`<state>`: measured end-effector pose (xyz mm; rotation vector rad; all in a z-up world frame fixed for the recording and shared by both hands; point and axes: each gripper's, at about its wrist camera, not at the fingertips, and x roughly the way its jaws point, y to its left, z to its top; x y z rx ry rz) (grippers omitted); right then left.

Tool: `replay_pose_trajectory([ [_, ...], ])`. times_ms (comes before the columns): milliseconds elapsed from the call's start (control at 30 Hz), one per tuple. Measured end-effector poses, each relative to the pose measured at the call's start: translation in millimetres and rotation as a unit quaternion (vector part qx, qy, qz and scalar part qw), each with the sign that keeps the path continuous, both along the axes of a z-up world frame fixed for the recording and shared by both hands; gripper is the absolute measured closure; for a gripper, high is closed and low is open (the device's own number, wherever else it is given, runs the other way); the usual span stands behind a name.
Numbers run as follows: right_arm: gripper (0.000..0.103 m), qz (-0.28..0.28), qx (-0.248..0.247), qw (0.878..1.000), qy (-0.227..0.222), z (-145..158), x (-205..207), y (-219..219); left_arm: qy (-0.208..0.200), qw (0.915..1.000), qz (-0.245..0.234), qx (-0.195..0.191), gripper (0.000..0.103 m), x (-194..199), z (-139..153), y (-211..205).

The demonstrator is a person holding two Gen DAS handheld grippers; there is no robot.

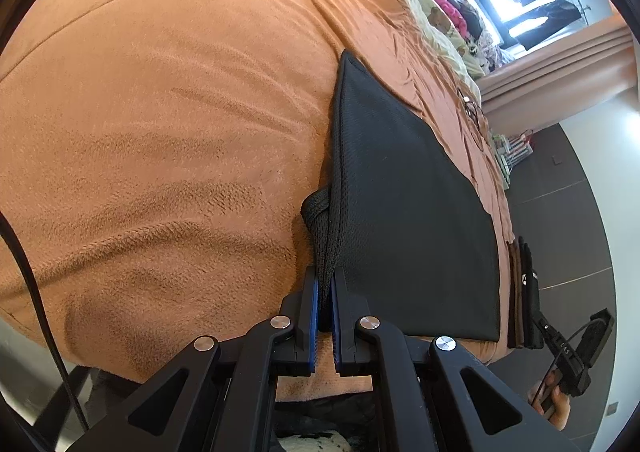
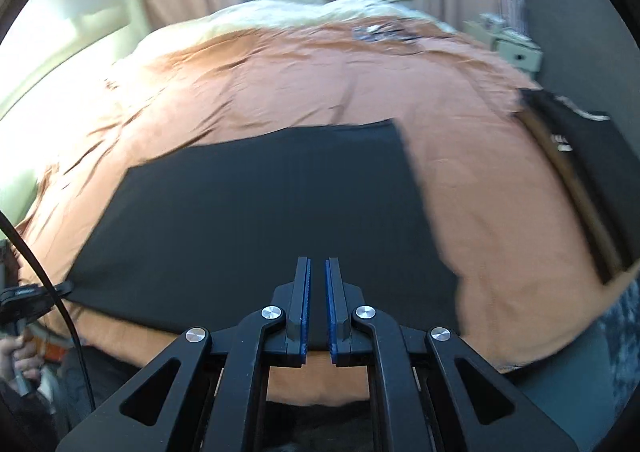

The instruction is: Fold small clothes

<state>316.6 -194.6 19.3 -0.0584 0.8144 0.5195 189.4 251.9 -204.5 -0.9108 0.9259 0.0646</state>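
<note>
While the left gripper (image 1: 325, 284) pinches a bunched corner of the black garment (image 1: 400, 192) at lower centre on the orange blanket (image 1: 160, 132), the right gripper (image 2: 317, 272) hangs closed and empty; I'd lift evenly, matching edges.

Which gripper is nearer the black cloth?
Left. The left gripper is shut on a bunched corner of the black cloth; the right gripper hovers above it, shut and empty.
</note>
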Motion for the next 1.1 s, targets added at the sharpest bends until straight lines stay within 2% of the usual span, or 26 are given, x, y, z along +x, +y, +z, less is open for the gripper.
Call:
replay_pose_trajectory([
  [67,0.099,0.025,-0.002,1.000,0.009,-5,-5,20,-0.001,1.0000,0.003,-0.007,0.098,-2,-2,2],
  [167,0.099,0.042,-0.031,0.999,0.011,-13,-8,48,-0.003,0.9999,0.006,-0.013,0.098,-4,-5,4],
  [267,0.099,0.071,-0.029,0.997,0.031,-24,-10,76,-0.003,0.9998,0.009,-0.015,0.098,-5,-6,3],
  [400,0.099,0.100,-0.047,0.993,0.032,-38,-14,105,-0.001,0.9997,0.013,-0.020,0.098,-6,-8,3],
  [700,0.099,0.124,-0.093,0.985,0.079,-84,16,135,0.002,0.9995,0.018,-0.027,0.098,-9,-11,3],
  [933,0.099,0.136,-0.104,0.981,0.092,-77,13,136,0.004,0.9995,0.017,-0.026,0.098,-8,-11,3],
  [1100,0.099,0.135,-0.096,0.983,0.078,-68,22,144,0.011,0.9991,0.030,-0.028,0.098,-7,-12,2],
])
